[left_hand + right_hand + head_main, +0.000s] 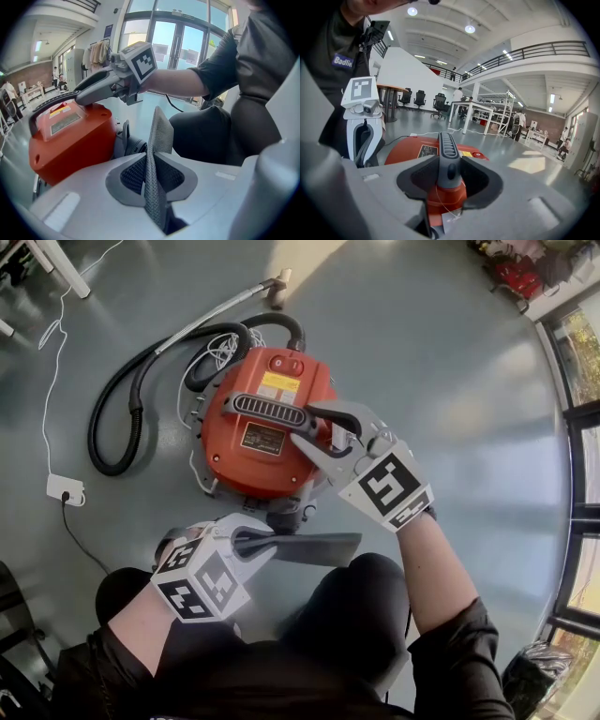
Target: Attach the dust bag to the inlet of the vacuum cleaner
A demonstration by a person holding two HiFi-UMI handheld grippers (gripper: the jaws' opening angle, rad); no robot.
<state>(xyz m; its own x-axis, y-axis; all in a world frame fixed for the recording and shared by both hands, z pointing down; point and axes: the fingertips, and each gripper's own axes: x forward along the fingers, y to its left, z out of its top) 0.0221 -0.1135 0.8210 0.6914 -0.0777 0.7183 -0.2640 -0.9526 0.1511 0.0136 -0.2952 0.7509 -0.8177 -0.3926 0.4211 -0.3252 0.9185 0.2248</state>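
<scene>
Dust bag (314,547) near vacuum cleaner (246,457), floor (469,381) rightward

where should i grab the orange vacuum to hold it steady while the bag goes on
Probably the grey ribbed handle on top of the vacuum. It is a narrow raised bar, so two jaws can close across its width. Come in at its end on the person's right, in line with the bar. The right gripper is shut on it in just this way.
</scene>
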